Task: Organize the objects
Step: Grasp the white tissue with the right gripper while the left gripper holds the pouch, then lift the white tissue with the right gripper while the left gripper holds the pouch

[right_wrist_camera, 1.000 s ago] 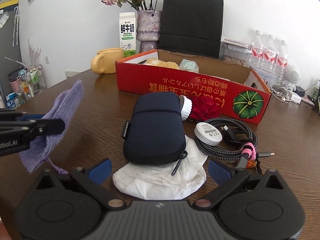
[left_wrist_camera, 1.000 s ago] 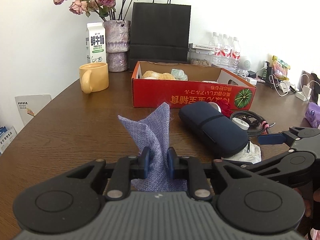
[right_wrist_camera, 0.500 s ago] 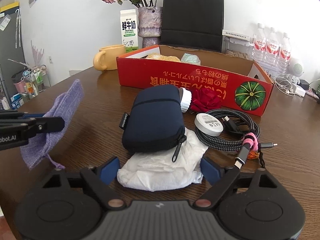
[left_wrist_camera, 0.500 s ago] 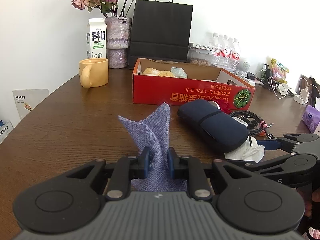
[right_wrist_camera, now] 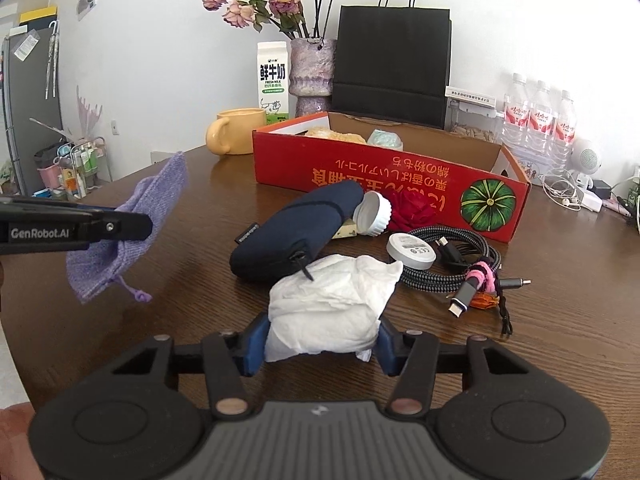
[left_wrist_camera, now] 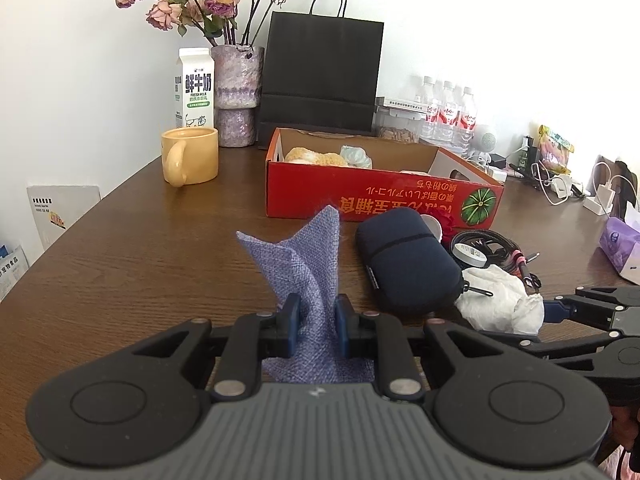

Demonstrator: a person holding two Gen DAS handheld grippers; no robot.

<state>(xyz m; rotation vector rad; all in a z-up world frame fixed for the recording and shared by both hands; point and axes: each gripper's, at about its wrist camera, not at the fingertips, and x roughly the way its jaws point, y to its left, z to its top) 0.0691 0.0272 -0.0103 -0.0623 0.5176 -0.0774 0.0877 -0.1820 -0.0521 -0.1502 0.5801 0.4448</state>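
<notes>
- Since the earlier frame, the right tongs (right_wrist_camera: 320, 350) have been brought forward around the crumpled white tissue (right_wrist_camera: 332, 300), which is now bunched up and lifted at its near end; the navy pouch (right_wrist_camera: 296, 236) has been nudged askew.
- Right tongs: closing at mid-width, with both blue pads pressed against the tissue's sides.
- Left tongs (left_wrist_camera: 316, 326): clenched narrowly on the purple drawstring bag (left_wrist_camera: 304, 264), held above the tabletop (left_wrist_camera: 140, 260).
- "GenRobot.AI" is read on the left tongs in the right wrist view.
- "FRESH MILK" is printed on the milk carton (right_wrist_camera: 273, 80).
- Upside-down white characters are seen on the red box (right_wrist_camera: 360, 176).
</notes>
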